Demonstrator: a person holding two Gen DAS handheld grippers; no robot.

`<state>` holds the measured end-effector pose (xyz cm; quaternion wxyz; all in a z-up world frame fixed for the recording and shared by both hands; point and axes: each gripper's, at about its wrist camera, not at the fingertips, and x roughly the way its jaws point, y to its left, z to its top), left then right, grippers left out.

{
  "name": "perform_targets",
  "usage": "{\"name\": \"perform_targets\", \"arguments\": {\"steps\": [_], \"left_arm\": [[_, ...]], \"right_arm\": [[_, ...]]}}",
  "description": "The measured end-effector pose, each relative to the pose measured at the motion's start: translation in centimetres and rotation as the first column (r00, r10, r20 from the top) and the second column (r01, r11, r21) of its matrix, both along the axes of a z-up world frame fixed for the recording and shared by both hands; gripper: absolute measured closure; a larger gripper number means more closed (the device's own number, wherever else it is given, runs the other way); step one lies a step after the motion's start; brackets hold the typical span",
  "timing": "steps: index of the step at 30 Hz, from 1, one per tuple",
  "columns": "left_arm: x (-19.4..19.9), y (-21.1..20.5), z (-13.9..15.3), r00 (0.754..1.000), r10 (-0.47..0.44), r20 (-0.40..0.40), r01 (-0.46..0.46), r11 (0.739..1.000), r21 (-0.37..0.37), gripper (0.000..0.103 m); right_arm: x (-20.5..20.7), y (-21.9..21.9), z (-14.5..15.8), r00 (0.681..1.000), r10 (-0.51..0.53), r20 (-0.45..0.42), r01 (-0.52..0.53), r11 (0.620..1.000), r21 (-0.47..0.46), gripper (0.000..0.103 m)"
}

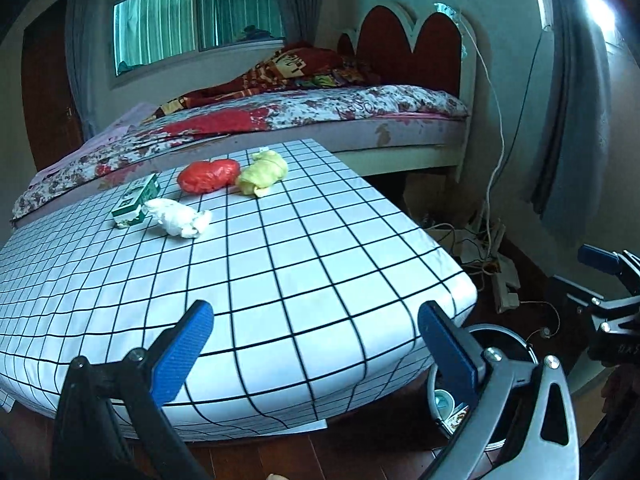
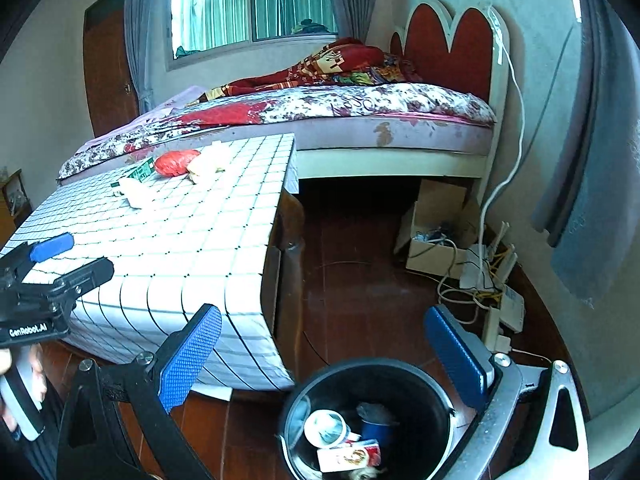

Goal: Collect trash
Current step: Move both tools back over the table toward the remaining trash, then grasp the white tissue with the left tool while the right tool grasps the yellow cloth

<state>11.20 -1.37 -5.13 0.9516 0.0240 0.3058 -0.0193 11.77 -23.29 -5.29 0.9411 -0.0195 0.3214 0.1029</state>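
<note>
Four scraps lie ahead of our spread, empty left gripper (image 1: 312,350), the wad (image 1: 179,219) nearest, while our spread right gripper (image 2: 324,354) hangs over the bin (image 2: 440,394).

"GenRobot.AI" stands on the left hand-held gripper (image 2: 60,258); the green carton's (image 1: 137,200) print is perhaps illegible.

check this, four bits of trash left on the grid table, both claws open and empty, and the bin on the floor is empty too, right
Not quite: the bin already holds trash, a cup and a small carton among it, as the right wrist view shows. The rest stands: four pieces on the table, left claw and right claw open and empty.
</note>
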Motion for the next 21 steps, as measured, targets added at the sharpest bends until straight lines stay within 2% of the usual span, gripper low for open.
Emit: {"name": "perform_targets", "arguments": {"steps": [8,11,13,16,18,20,21], "left_arm": [[2.2,6.6,0.5,0.991,0.131,-0.023,-0.131,0.991,-0.002,0.001],[4.4,8.4,1.1,0.988,0.153,-0.036,-0.153,0.988,-0.004,0.004],[6.2,9.7,1.2,0.986,0.161,-0.053,-0.161,0.987,-0.007,0.013],[9.1,11.4,0.7,0.981,0.177,-0.074,-0.180,0.983,-0.035,0.021],[11.3,12.6,0.0,0.977,0.184,-0.111,-0.193,0.978,-0.083,0.023],[13.2,13.3,-0.7,0.972,0.191,-0.137,-0.205,0.974,-0.098,0.024],[14.4,13.5,-1.1,0.970,0.188,-0.153,-0.205,0.974,-0.101,0.028]], "right_arm": [[2.9,5.9,1.1,0.996,0.091,0.009,-0.091,0.996,0.005,0.001],[5.6,8.4,1.6,0.993,0.122,0.003,-0.122,0.993,0.006,0.001],[8.1,10.1,1.9,0.990,0.140,-0.020,-0.140,0.990,-0.005,0.001],[12.1,12.4,2.3,0.987,0.144,-0.072,-0.147,0.989,-0.027,0.001],[14.6,13.7,2.4,0.986,0.147,-0.082,-0.149,0.989,-0.024,0.001],[17.0,14.8,2.2,0.981,0.160,-0.109,-0.163,0.986,-0.022,0.001],[18.0,15.2,2.0,0.980,0.165,-0.112,-0.169,0.985,-0.026,0.001]]}}
